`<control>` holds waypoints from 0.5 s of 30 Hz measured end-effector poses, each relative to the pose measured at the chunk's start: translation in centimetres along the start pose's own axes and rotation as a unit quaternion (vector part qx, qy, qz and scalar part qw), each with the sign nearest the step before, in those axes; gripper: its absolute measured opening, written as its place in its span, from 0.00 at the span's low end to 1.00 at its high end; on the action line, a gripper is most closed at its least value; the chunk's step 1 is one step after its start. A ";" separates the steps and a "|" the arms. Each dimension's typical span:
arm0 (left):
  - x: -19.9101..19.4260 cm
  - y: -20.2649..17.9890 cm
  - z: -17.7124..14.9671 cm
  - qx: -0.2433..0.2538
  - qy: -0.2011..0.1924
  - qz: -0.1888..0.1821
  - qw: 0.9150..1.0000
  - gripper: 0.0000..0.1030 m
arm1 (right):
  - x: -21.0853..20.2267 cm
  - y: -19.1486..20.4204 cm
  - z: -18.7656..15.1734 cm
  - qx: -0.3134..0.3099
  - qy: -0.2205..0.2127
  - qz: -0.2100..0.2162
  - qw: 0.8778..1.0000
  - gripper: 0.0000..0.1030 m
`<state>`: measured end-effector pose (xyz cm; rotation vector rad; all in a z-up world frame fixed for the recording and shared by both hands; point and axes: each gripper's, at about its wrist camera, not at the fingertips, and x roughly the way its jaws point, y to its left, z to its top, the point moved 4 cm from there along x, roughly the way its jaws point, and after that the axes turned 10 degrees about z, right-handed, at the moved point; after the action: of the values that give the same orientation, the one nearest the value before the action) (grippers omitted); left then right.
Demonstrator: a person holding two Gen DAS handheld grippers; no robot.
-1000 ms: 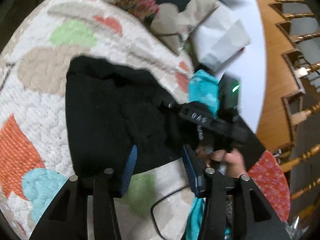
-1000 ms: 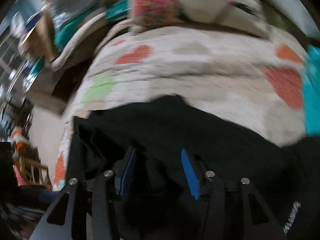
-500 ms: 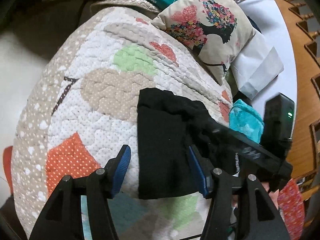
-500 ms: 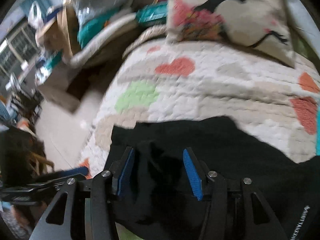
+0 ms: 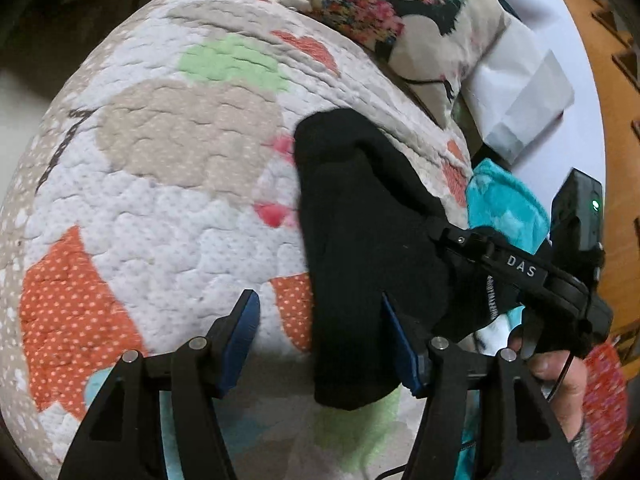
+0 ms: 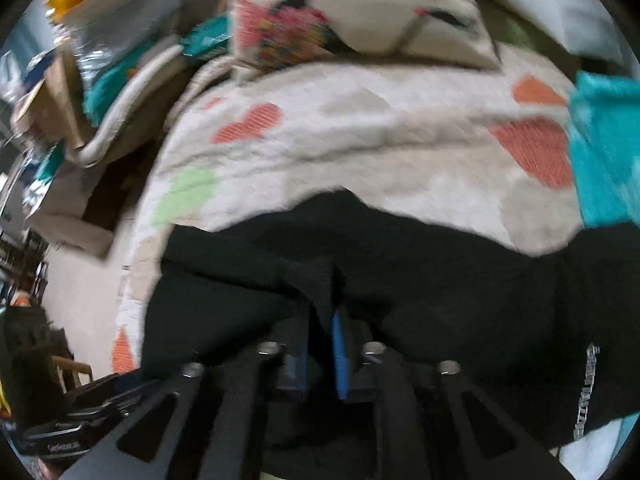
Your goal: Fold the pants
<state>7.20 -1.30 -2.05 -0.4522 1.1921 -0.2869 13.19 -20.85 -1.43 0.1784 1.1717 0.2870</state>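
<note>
The black pants lie folded in a narrow pile on a quilted bedspread with coloured heart patches. My left gripper is open and empty, hovering above the quilt at the pile's near left edge. My right gripper is shut on a raised fold of the black pants. It also shows in the left wrist view, gripping the pants at the right side, held by a hand.
A floral pillow lies at the quilt's far end. A teal towel and white bedding lie to the right. A wooden railing runs along the far right. Boxes and clutter stand left of the bed.
My right gripper has shut on a fold of the pants; it was open half a second ago. My left gripper has pulled back left off the pants and stays open.
</note>
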 end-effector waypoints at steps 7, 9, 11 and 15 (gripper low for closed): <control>1.3 -1.5 -1.1 0.044 0.011 0.019 0.999 0.13 | -3.0 2.0 2.5 -0.022 -0.055 -0.003 0.998 0.47; 1.0 -1.2 -1.3 0.034 0.005 0.022 0.999 0.12 | -2.3 5.0 3.6 -0.062 -0.038 0.038 0.997 0.47; 0.9 -0.8 -1.4 0.026 0.007 0.025 0.999 0.11 | -0.8 8.0 4.4 -0.090 -0.005 0.085 0.992 0.48; 0.6 -0.2 -1.6 0.004 0.012 0.027 1.000 0.11 | 3.3 12.2 4.7 -0.136 0.065 0.097 0.984 0.58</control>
<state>5.90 -2.02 -2.90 -0.4104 1.2239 -0.2511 17.19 -8.14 0.94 0.0346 1.2326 0.6346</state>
